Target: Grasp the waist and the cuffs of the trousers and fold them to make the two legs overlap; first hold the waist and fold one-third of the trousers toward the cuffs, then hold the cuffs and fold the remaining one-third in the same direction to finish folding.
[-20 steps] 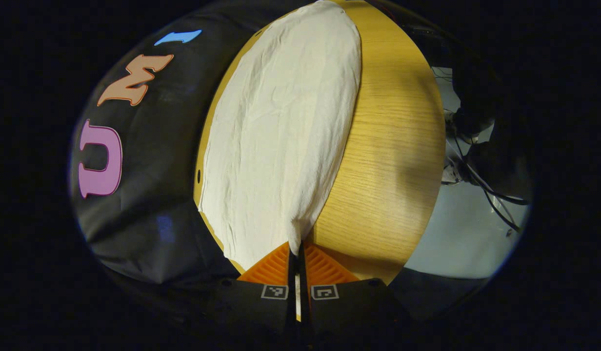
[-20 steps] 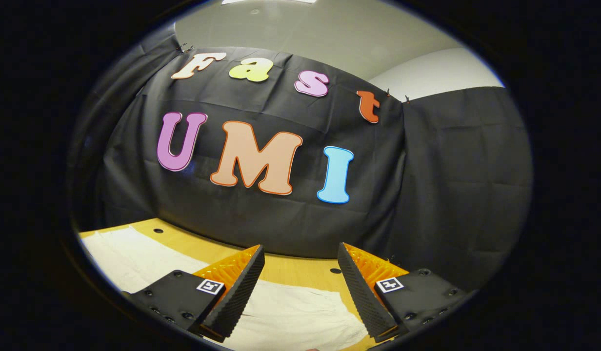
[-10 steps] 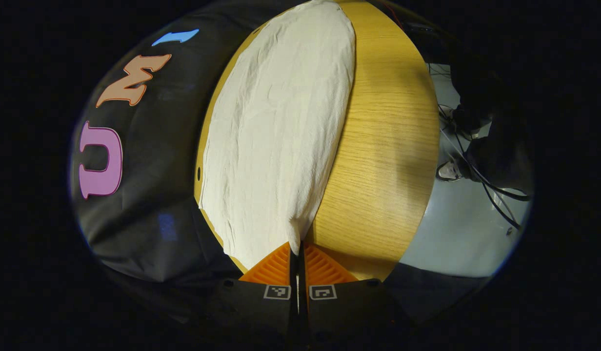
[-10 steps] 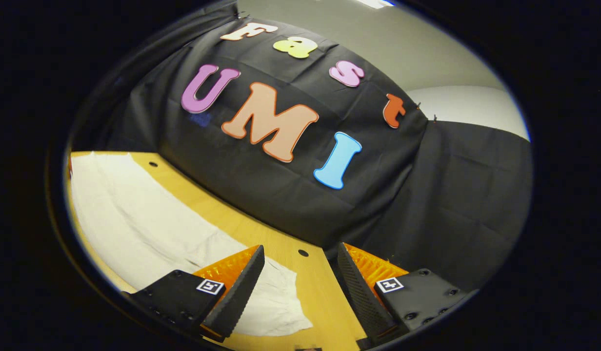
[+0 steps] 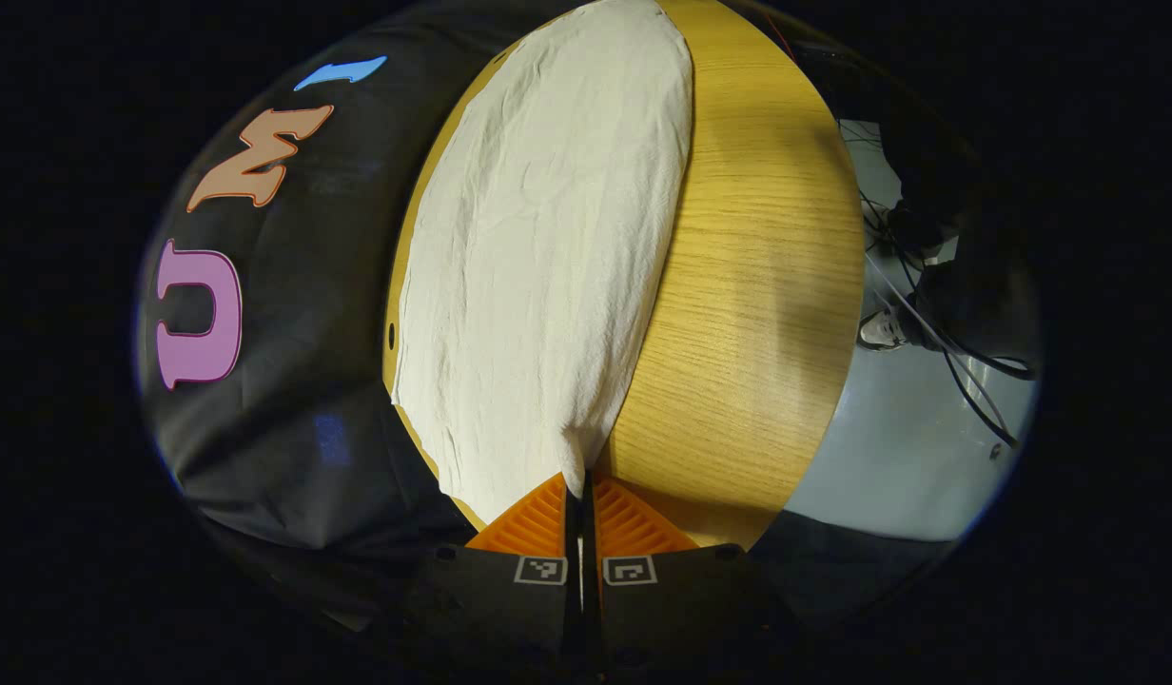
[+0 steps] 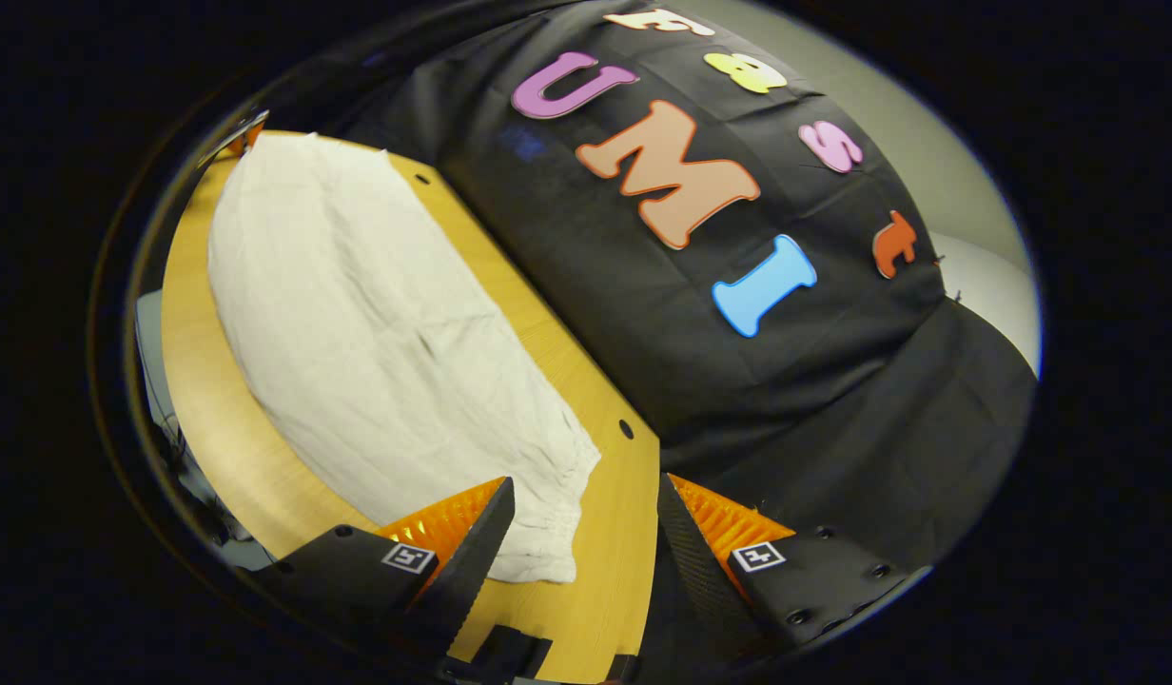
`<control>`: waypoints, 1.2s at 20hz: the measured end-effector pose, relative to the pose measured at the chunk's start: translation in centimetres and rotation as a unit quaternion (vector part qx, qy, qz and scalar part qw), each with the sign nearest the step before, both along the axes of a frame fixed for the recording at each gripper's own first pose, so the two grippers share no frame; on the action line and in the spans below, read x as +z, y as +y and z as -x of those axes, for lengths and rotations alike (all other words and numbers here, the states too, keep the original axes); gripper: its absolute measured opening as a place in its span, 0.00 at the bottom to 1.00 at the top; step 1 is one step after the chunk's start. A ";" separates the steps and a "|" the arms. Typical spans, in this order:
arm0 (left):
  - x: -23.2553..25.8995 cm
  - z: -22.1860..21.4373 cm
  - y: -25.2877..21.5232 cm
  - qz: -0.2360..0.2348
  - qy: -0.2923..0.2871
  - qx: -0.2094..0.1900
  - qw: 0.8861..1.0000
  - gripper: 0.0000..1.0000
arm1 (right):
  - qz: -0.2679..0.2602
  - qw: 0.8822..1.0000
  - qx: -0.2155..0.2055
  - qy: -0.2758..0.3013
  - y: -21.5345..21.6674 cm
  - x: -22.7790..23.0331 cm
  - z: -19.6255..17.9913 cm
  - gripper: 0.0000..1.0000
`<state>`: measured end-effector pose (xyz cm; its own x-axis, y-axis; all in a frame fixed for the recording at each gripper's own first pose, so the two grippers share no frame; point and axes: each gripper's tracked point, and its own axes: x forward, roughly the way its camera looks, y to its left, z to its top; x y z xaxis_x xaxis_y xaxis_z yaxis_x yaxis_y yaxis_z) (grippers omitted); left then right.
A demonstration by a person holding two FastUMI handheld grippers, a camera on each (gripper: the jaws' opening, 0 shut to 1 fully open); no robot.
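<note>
Your cream-white, wrinkled cotton trousers [image 5: 548,257] lie spread flat along the light wooden counter [image 5: 757,285]. In the left gripper view they run from the gripper at 6 o'clock up to 12 o'clock, covering the counter's far strip beside the black cloth wall [image 5: 301,381]. The near strip of wood lies bare toward 3 o'clock.

In the right gripper view the same trousers [image 6: 377,342] stretch from the gathered end at 6 o'clock away toward 10 o'clock, and you can see the crinkled, bunched hem of that end, which the left gripper view does not give you. The left gripper view, in turn, gives you the pale floor [image 5: 909,457] past the counter's edge at 3 to 4 o'clock, with dark cables [image 5: 966,371] trailing over it.

Your left gripper [image 5: 582,495] has its two fingers pressed together on the corner of the trousers at 6 o'clock, with a pinch of cloth rising between them into a small peak.

Your right gripper [image 6: 586,518] stands wide open and holds nothing. The gathered end of the trousers lies between its fingers, closer to the finger at 7 o'clock; the other finger stands over bare counter [image 6: 615,552] at the wall's foot. Whether either finger touches the cloth, you cannot tell from here.
</note>
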<state>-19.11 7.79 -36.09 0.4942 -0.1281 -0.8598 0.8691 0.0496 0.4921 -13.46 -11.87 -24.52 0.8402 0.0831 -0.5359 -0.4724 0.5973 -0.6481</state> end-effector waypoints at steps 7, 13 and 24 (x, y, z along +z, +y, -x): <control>-0.1 -0.1 0.2 -0.012 -0.008 0.004 1.000 0.00 | 0.094 0.987 0.106 0.082 -1.1 -6.5 3.1 0.98; -0.2 -0.1 0.1 -0.018 -0.008 0.008 1.000 0.00 | 0.129 0.967 0.161 0.151 -1.4 -10.3 4.9 0.98; -0.5 -0.2 0.4 -0.029 -0.011 0.029 0.999 0.00 | 0.160 0.955 0.176 0.179 -0.8 -14.0 2.0 0.64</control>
